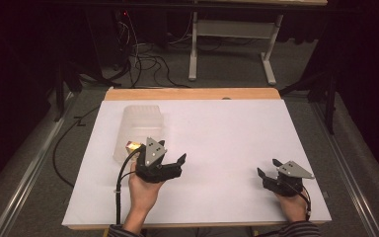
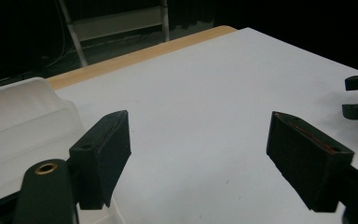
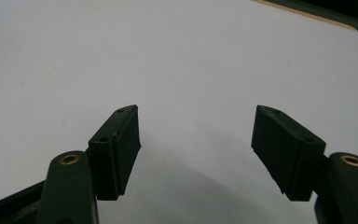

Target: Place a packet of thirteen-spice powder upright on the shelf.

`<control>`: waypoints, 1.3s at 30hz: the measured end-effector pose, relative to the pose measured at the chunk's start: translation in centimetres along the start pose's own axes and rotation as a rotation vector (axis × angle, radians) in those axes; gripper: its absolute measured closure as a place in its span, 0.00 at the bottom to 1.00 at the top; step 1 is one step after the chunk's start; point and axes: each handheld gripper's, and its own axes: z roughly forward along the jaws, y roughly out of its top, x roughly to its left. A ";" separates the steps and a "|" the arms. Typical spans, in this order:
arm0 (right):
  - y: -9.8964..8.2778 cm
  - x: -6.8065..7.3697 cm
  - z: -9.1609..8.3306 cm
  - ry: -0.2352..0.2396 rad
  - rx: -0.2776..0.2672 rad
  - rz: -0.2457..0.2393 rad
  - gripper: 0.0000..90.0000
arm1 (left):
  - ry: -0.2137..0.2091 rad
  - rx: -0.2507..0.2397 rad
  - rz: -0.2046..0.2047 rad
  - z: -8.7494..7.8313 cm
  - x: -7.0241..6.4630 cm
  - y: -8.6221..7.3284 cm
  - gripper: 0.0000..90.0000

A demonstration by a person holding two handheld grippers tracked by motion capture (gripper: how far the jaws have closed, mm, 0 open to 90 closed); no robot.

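Dark floor and loose cables ringed the white tabletop (image 1: 217, 148), which sat lit in the middle of the high view. At the left of that frame lay a translucent plastic container (image 1: 140, 129) on its side, its mouth toward you and a small yellowish thing (image 1: 132, 146) just inside it; I could not tell what that thing was. You held your left gripper (image 1: 170, 160) just right of that mouth, close beside the container, likely so you could reach in or steady it. Its fingers (image 2: 103, 154) stood apart with nothing between them, and the container's wall showed at the lower left of the left gripper view. Bare white sheet filled the centre. At the lower right of the high view you held your right gripper (image 1: 267, 168) well apart from the container, its fingers (image 3: 117, 149) spread and empty over bare sheet, probably parked out of the way until needed.
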 end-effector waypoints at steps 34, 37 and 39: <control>0.0 0.0 0.0 0.000 -0.002 0.004 0.37 | -0.055 0.010 -0.006 1.5 -2.1 -1.1 0.25; 0.0 0.0 0.0 0.000 -0.003 0.002 0.37 | -0.061 0.020 -0.008 1.8 -2.3 -1.3 0.25; 0.0 0.0 0.0 0.000 -0.002 0.005 0.37 | -0.063 0.024 -0.002 2.0 -2.4 -1.3 0.25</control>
